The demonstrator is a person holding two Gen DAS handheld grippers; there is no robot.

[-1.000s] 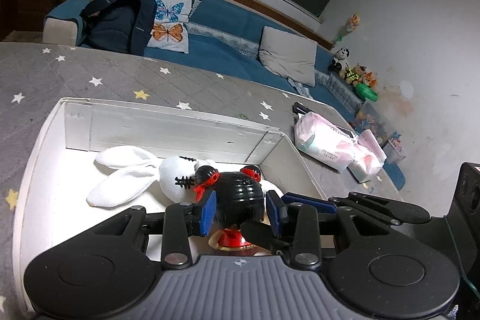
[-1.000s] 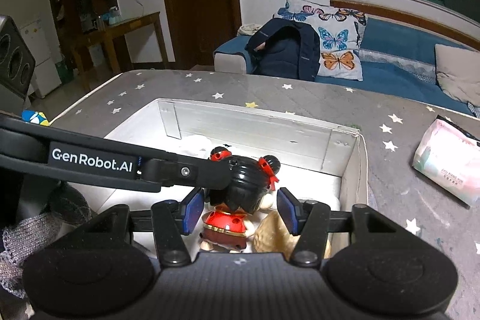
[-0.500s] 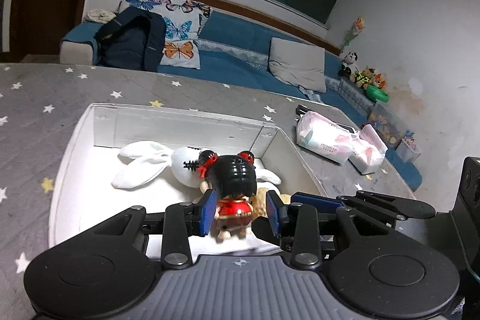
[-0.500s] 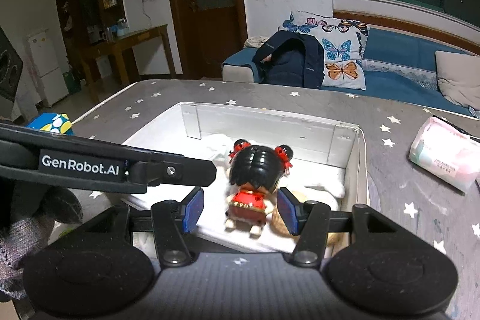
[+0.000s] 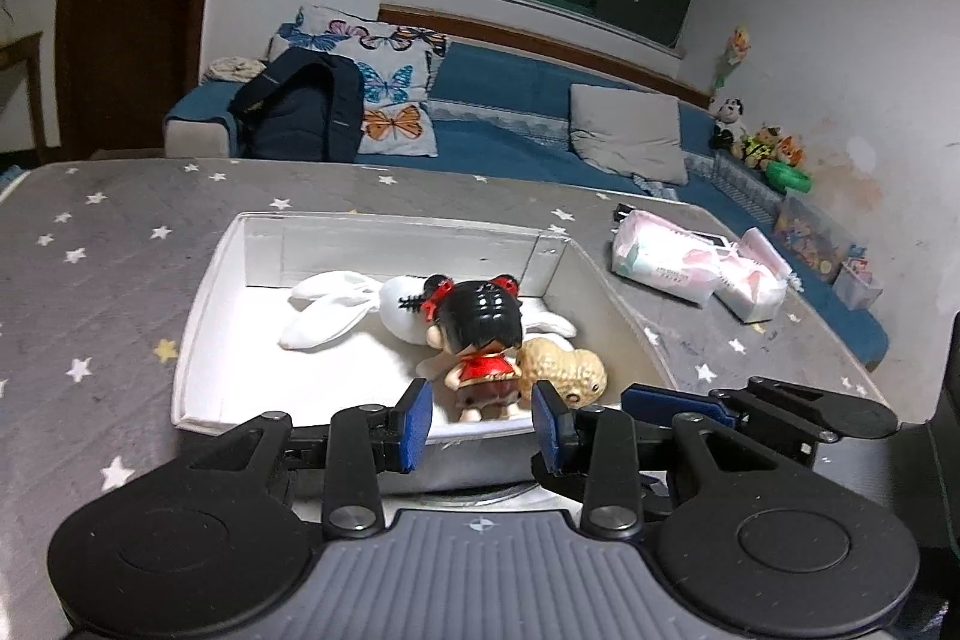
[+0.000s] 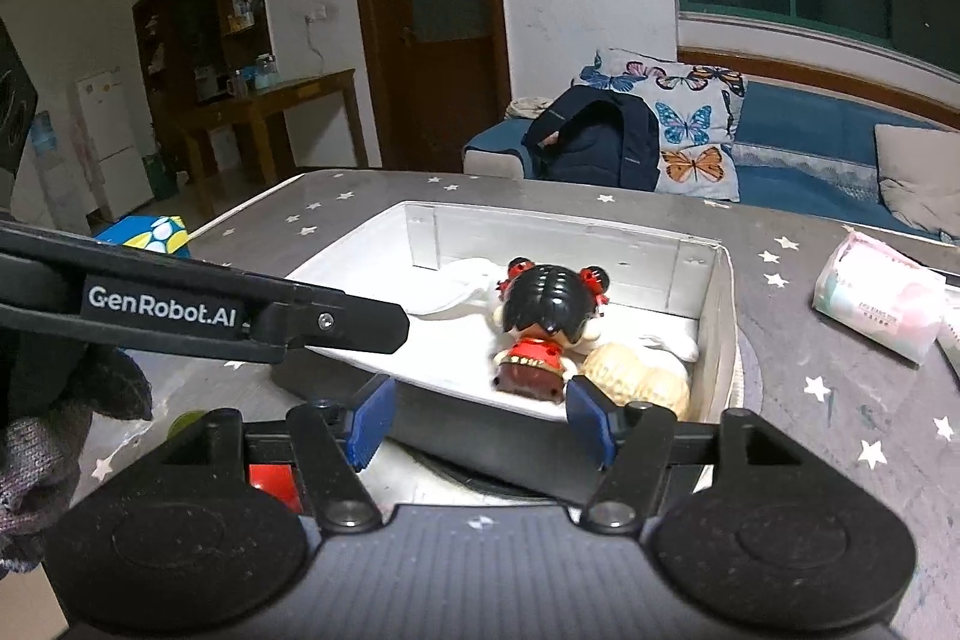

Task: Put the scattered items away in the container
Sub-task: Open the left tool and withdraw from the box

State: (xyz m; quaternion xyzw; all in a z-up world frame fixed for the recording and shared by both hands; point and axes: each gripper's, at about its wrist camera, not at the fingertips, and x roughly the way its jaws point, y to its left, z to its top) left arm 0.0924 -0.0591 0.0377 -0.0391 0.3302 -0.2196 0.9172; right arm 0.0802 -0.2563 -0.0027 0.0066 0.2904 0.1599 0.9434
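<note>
A white box (image 5: 204,292) sits on the star-patterned grey tabletop. Inside it a black-haired doll in a red dress (image 5: 480,334) rests with its back to me. It is beside a white bunny plush (image 5: 348,304) and a tan peanut toy (image 5: 564,370). My left gripper (image 5: 480,421) hovers just before the box's near wall, open, nothing between its blue pads. My right gripper (image 6: 480,421) is also short of the near wall, its jaws opening and empty. The doll (image 6: 546,322) and the peanut toy (image 6: 636,376) lie beyond it. The left gripper's arm (image 6: 240,310) crosses the left of the right wrist view.
Two pink-and-white tissue packs (image 5: 666,262) lie on the table right of the box. A blue sofa (image 5: 510,148) with cushions and a dark jacket stands behind the table. A blue-yellow box (image 6: 150,232) sits off the table's left edge. A grey knit sleeve (image 6: 36,448) shows at far left.
Both grippers have drawn back from the box. The doll, earlier between the left gripper's pads, now rests in the box beyond them. The right jaws stand wider.
</note>
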